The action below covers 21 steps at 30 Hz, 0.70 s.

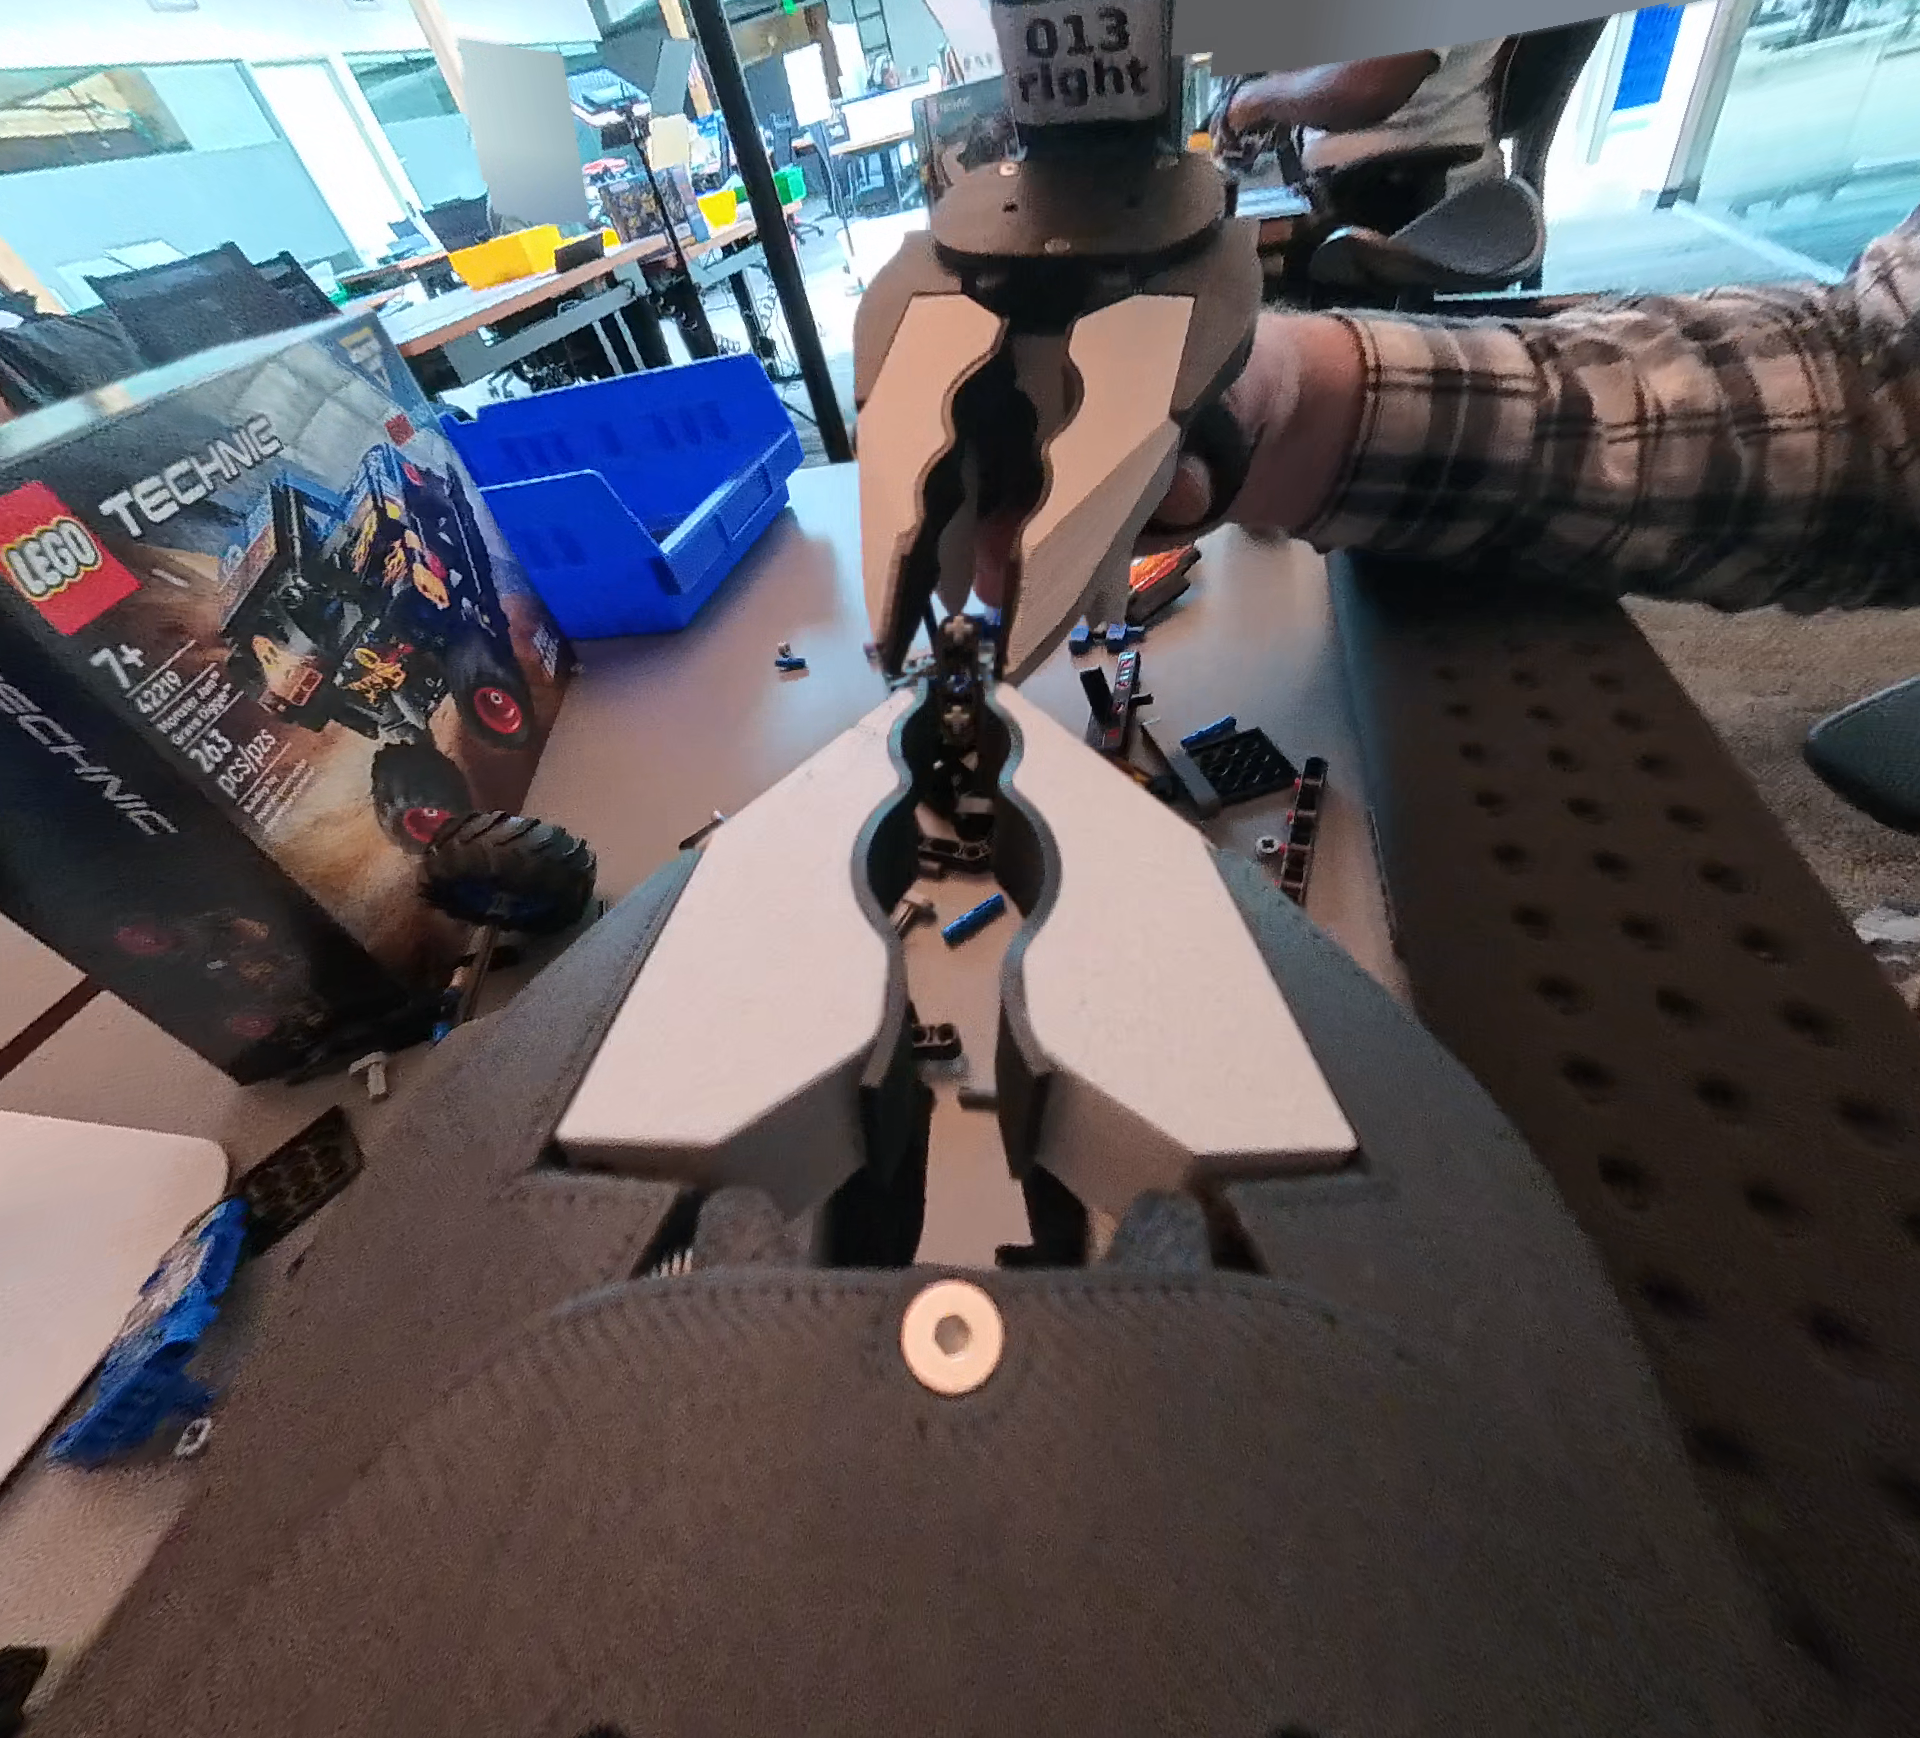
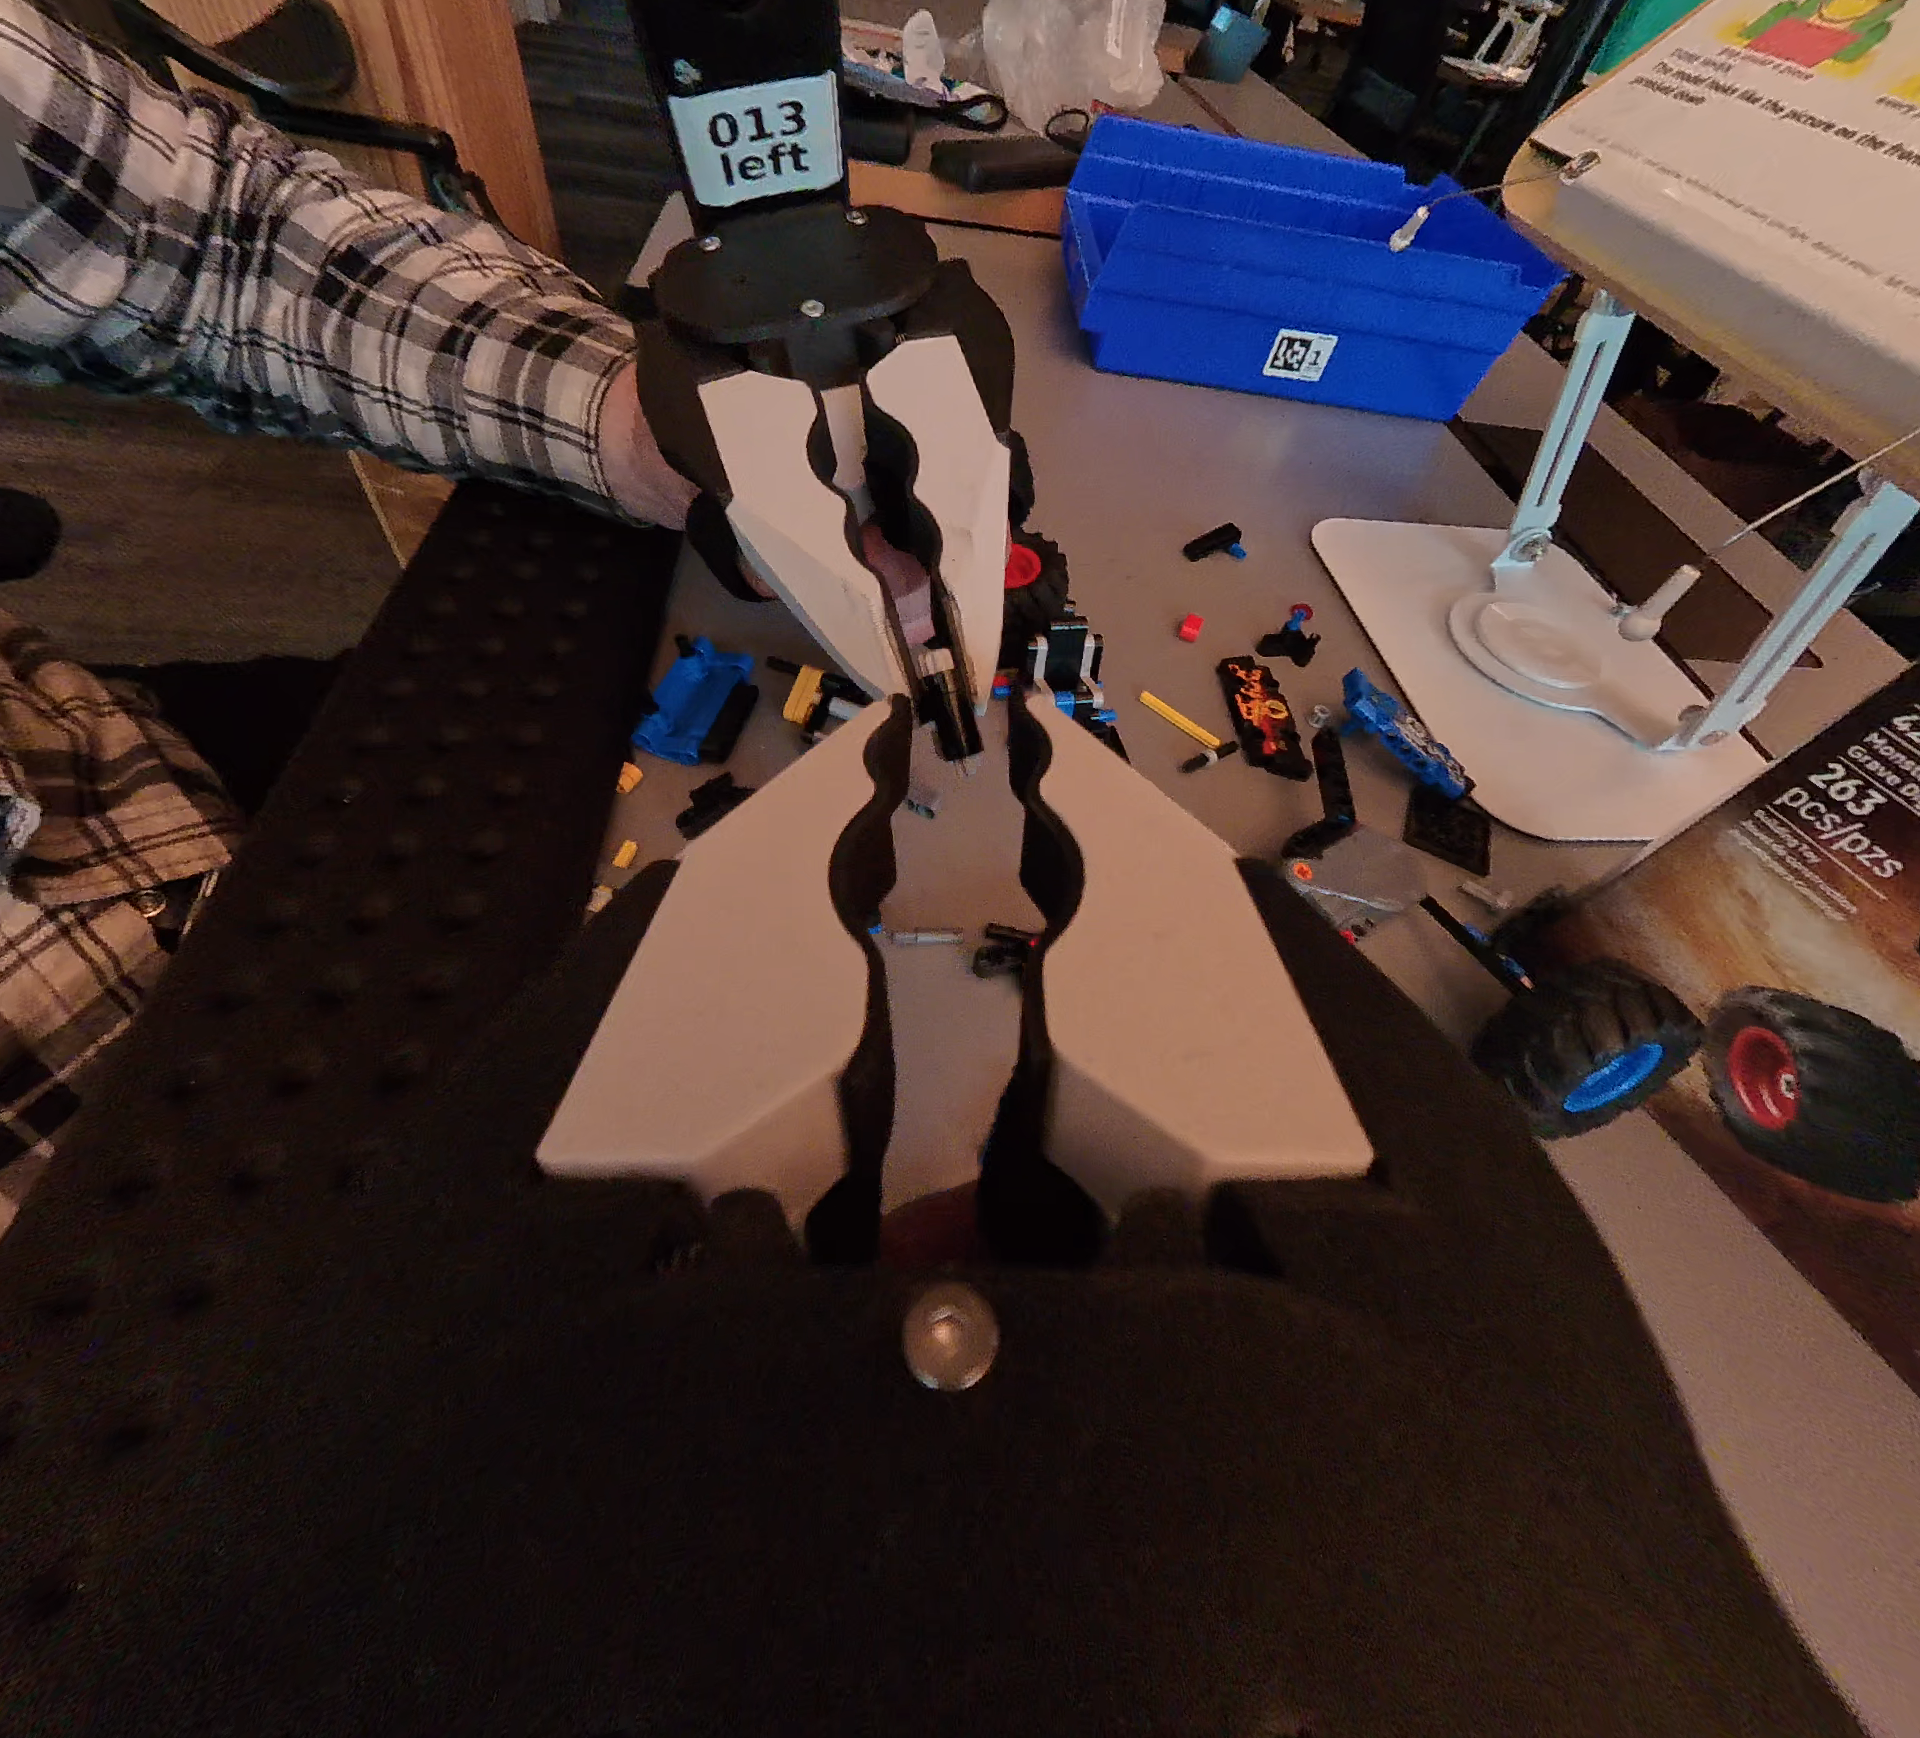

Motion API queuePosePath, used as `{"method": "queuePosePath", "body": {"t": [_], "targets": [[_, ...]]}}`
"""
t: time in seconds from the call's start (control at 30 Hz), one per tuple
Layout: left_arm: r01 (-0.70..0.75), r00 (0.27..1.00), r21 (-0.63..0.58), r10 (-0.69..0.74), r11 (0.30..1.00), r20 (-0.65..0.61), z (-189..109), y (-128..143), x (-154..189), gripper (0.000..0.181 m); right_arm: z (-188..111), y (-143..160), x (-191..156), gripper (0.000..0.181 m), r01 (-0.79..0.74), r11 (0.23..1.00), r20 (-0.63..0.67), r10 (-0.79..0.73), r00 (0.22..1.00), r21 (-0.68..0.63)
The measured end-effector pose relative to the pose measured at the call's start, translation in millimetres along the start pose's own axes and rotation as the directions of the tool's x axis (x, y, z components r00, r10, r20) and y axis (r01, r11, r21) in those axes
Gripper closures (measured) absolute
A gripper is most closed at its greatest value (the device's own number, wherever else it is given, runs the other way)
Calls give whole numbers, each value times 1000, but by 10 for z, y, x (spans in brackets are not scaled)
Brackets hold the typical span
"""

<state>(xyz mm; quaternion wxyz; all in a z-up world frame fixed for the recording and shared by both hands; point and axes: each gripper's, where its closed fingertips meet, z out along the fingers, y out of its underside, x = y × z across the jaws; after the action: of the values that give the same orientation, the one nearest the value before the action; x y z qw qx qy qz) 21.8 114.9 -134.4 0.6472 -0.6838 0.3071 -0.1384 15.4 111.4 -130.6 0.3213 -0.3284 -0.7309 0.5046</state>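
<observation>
My left gripper [image 1: 954, 701] is shut on a small black brick assembly [image 1: 956, 727] with blue and white bits, held above the grey table [image 1: 707, 712]. In the right wrist view the left gripper [image 2: 940, 701] comes in from above, held by a hand in a plaid sleeve, with the assembly [image 2: 951, 727] sticking out of its tips. My right gripper [image 2: 958, 706] is open, its two fingertips on either side of the assembly's free end. In the left wrist view the right gripper [image 1: 951, 665] faces mine tip to tip.
A toy set box [image 1: 260, 649] stands at the left with a loose black wheel [image 1: 509, 867] by it. A blue bin [image 2: 1299, 275] sits behind. A white stand [image 2: 1538, 649] holds an instruction board. Loose bricks [image 2: 1257, 712] lie scattered on the table. A black perforated mat [image 2: 468, 753] lines one edge. Both grippers' tips are close together, under 4 cm apart.
</observation>
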Motion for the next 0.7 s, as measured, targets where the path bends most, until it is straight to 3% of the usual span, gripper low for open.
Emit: {"method": "queuePosePath", "body": {"t": [0.27,0.47,0.7], "targets": [[64,997,41,-62,997,-44,-20,-59,16,175,-22,-50,-53,176,49,999,-3,-49,999,-8],[-104,994,-62,106,993,31,-15,-5,4,176,-11,17,-54,176,147,984,-60,-154,986,-103],[54,999,94,-54,994,-4,-107,-302,61,177,-74,-202,-131,175,96,994,-19,-95,995,55]]}}
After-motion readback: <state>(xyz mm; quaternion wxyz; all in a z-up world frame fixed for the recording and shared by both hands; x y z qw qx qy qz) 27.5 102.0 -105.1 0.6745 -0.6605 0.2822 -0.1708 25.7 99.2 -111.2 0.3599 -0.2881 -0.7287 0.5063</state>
